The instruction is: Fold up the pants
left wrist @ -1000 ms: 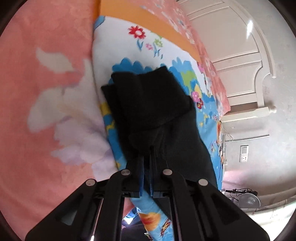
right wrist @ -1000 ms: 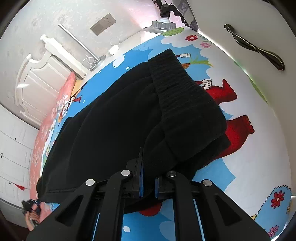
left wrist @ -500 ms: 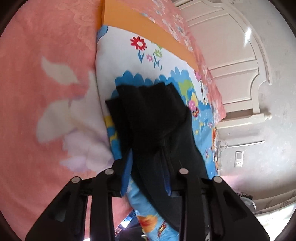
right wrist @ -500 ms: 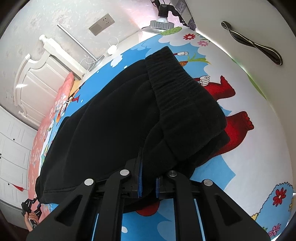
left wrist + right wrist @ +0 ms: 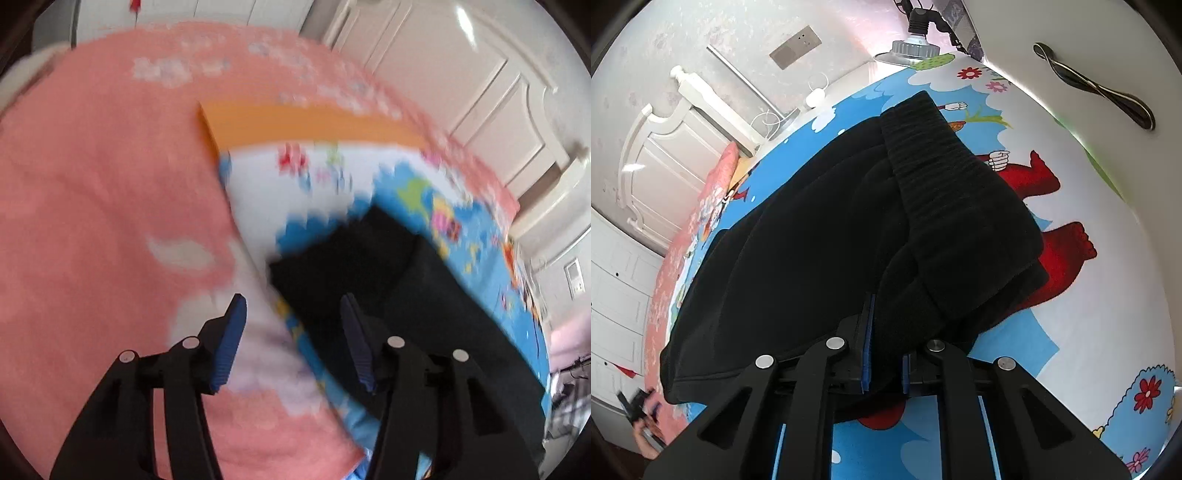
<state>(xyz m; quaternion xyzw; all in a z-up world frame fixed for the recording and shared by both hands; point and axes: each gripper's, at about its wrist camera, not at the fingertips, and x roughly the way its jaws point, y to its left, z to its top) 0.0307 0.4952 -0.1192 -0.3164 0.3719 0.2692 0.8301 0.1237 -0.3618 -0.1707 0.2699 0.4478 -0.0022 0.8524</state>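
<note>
Item: black pants (image 5: 820, 236), lying folded on the cartoon-print sheet (image 5: 1082, 317) of the bed, ribbed waistband (image 5: 945, 184) doubled on top at your right. Right gripper (image 5: 884, 354): clenched on a thick bunch of the pants' near edge, cloth filling the gap between the blue pads; likely held so to pin that end while the other is arranged. Left gripper (image 5: 291, 332): fingers spread wide, nothing between them, poised above the far end of the pants (image 5: 369, 266) with one pad over the pink blanket (image 5: 96, 192) and the other over the black cloth; this view is blurred, so whether it touches the fabric cannot be told. Edges: the pants' end in the left view lies near the sheet's border, where the pink blanket begins. Open room: bare sheet beyond the waistband toward the white cupboard (image 5: 1071, 48) with its dark handle (image 5: 1097, 88); broad pink blanket to your left; white headboard (image 5: 661, 155) bounds the far side.
</note>
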